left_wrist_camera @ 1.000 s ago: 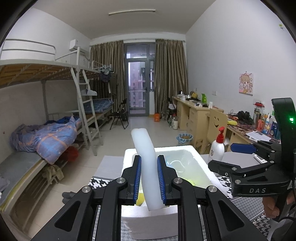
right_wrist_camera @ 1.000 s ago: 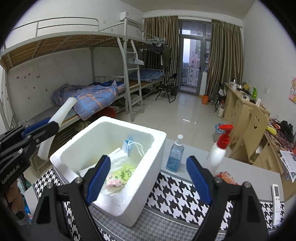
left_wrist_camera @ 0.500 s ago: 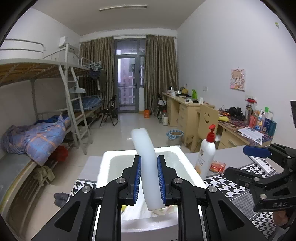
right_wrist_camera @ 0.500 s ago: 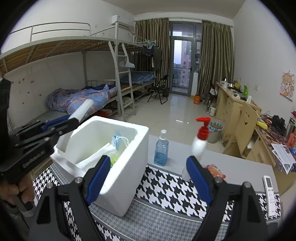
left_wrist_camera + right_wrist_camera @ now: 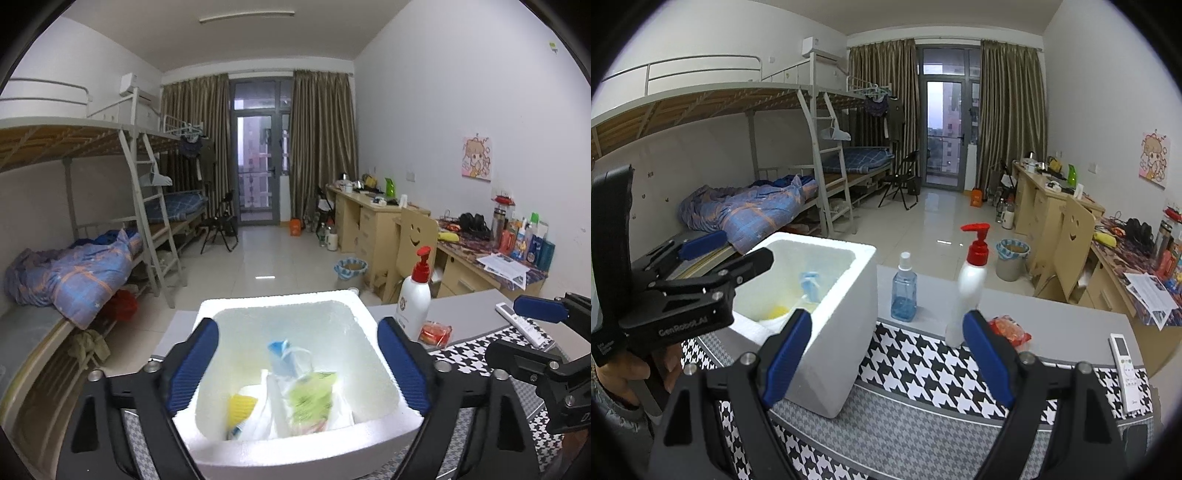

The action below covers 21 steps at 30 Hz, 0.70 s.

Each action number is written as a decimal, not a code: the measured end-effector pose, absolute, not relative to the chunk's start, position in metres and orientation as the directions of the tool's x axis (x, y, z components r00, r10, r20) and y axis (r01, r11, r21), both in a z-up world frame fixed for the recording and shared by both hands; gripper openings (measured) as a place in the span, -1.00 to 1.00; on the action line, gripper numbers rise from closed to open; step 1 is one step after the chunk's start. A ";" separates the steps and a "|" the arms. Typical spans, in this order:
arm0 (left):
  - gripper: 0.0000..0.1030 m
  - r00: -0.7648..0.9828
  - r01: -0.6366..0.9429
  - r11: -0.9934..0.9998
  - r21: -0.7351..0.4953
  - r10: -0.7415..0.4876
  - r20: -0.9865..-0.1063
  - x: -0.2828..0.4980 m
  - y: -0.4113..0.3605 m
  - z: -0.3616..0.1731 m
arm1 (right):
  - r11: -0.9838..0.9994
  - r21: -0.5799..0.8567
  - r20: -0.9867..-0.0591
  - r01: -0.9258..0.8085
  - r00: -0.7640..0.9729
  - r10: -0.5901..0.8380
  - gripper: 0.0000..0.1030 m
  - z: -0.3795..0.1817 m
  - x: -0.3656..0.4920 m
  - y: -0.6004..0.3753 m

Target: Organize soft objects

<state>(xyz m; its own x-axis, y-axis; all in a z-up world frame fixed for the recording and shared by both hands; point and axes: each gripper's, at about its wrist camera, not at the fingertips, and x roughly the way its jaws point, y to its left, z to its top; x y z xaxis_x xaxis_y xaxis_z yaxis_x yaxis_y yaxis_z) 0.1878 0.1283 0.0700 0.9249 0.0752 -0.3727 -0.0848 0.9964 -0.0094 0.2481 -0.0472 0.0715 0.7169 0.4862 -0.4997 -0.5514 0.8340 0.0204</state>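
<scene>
A white foam box stands on the table and holds soft items: a green packet in a clear bag, a yellow item and a blue-and-white packet. My left gripper is open and empty above the box mouth. It also shows in the right wrist view, over the box. My right gripper is open and empty, to the right of the box above the table. An orange-red packet lies behind the white pump bottle.
A blue spray bottle stands beside the box. A white remote lies at the table's right. A houndstooth mat covers the near table. Bunk beds stand left, desks and a chair right.
My left gripper held a white foam tube above the box. Now its jaws stand wide open, and the tube is gone from between them. My right gripper has shifted right.
</scene>
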 end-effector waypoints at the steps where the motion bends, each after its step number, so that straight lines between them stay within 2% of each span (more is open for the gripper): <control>1: 0.76 0.926 -0.081 0.997 -0.013 0.070 -0.372 0.185 0.128 0.071 | 0.833 0.022 -0.498 -0.552 0.716 0.488 0.69 0.071 0.247 -0.048; 10: 0.93 0.940 -0.092 0.996 -0.013 0.082 -0.331 0.150 0.117 0.079 | 0.826 0.032 -0.466 -0.562 0.723 0.510 0.69 0.079 0.220 -0.057; 21: 0.96 0.959 -0.106 0.994 -0.028 0.094 -0.268 0.093 0.098 0.086 | 0.836 0.030 -0.415 -0.548 0.754 0.510 0.69 0.080 0.177 -0.078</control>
<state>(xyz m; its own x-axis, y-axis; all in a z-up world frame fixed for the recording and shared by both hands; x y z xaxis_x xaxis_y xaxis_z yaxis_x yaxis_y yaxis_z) 0.0933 0.0981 0.0856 0.9587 0.0945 -0.2683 -0.1059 0.9940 -0.0282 0.1767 -0.0776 0.0802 0.7537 0.5096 -0.4150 -0.5484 0.8356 0.0301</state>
